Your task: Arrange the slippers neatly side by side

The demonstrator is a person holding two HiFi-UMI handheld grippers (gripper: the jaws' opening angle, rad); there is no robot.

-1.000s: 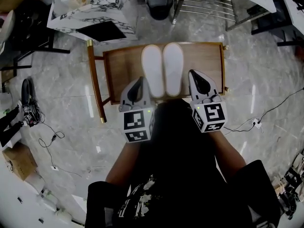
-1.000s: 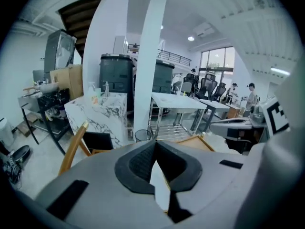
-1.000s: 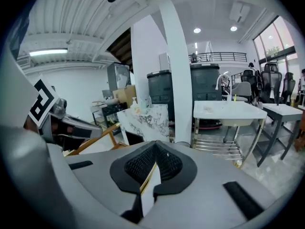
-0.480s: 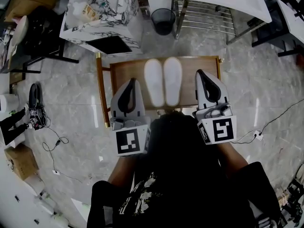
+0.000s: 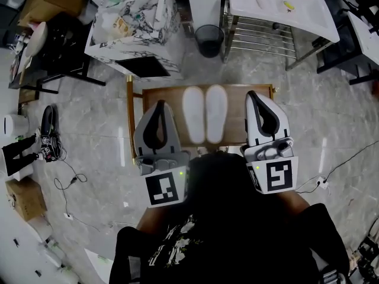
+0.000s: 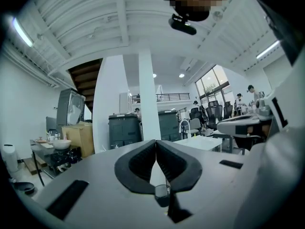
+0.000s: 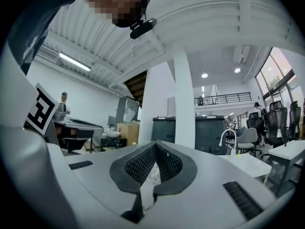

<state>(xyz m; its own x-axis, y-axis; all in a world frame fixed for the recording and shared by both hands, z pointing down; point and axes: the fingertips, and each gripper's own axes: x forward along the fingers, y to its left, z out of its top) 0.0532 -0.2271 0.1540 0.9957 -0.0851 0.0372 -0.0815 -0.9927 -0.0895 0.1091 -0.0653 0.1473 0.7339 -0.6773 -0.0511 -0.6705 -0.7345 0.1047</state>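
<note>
Slippers [image 5: 204,114] side by side on wooden tray [image 5: 234,108]

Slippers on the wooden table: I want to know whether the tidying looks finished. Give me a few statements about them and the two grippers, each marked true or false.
1. The two white slippers lie side by side on the wooden table. True.
2. The left gripper grips one slipper. False: its jaws are together with nothing between them, and it is apart from both slippers.
3. The right gripper is shut and empty. True.
4. One slipper lies on the floor beside the table. False: both are on the table top.
5. A black bin stands on the floor beyond the table. True.
</note>
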